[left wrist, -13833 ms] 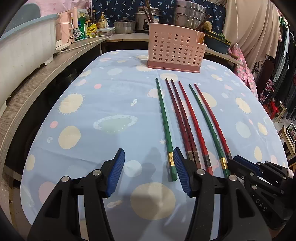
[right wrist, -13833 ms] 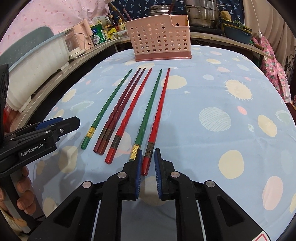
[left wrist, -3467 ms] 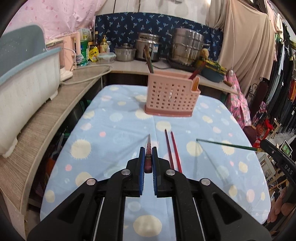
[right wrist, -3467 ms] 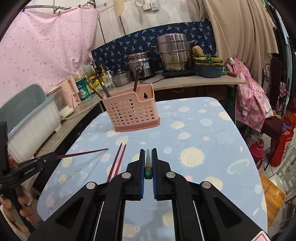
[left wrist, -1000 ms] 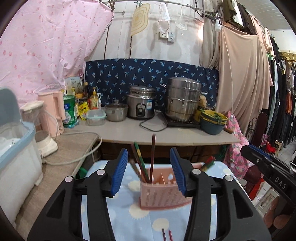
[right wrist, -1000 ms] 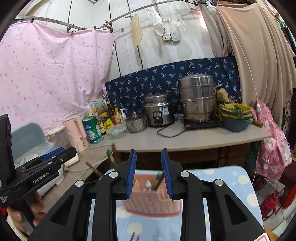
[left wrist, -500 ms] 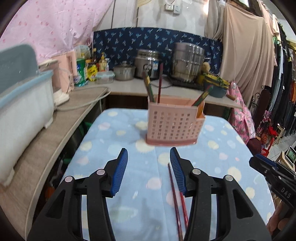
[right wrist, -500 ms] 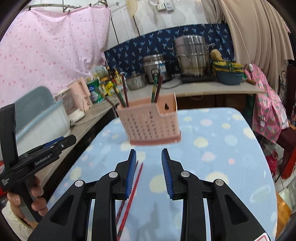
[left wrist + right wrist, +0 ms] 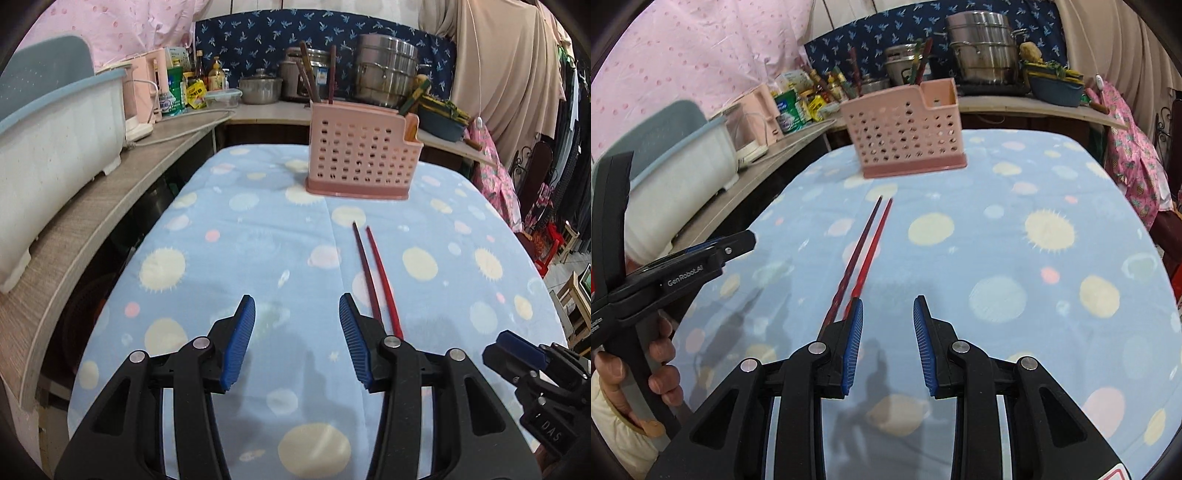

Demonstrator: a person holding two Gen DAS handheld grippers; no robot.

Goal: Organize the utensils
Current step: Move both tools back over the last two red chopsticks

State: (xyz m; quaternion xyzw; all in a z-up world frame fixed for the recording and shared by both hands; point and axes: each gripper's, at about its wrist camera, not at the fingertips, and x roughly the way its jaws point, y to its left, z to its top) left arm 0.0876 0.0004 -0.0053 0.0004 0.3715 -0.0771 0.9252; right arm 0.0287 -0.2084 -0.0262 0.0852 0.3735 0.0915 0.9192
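Two long chopsticks lie side by side on the pale blue tablecloth with yellow sun-like spots [image 9: 221, 229], their thin tips toward the far end of the table: a dark maroon chopstick [image 9: 364, 266] on the left and a brighter red chopstick [image 9: 382, 275] just beside it on the right, close together but not crossed. Beyond their tips, a little apart from them, stands a pink perforated plastic utensil basket [image 9: 364, 160] with several chopsticks standing upright or leaning inside it.

The left gripper [image 9: 297, 339], black with ribbed blue pads, hangs above the cloth with its jaws apart and nothing between them; the thick ends of both chopsticks pass behind its right finger. The right gripper [image 9: 888, 341], of the same make, also has its jaws parted, a narrower gap than the left one's, and holds nothing; in its own view the two chopsticks run out from behind its left finger. A hand [image 9: 639, 373] with a pale cuff grips the left tool's handle.

Along the left runs a grey wood-grain counter [image 9: 110, 192] bearing a large white and blue plastic tub [image 9: 55, 136].
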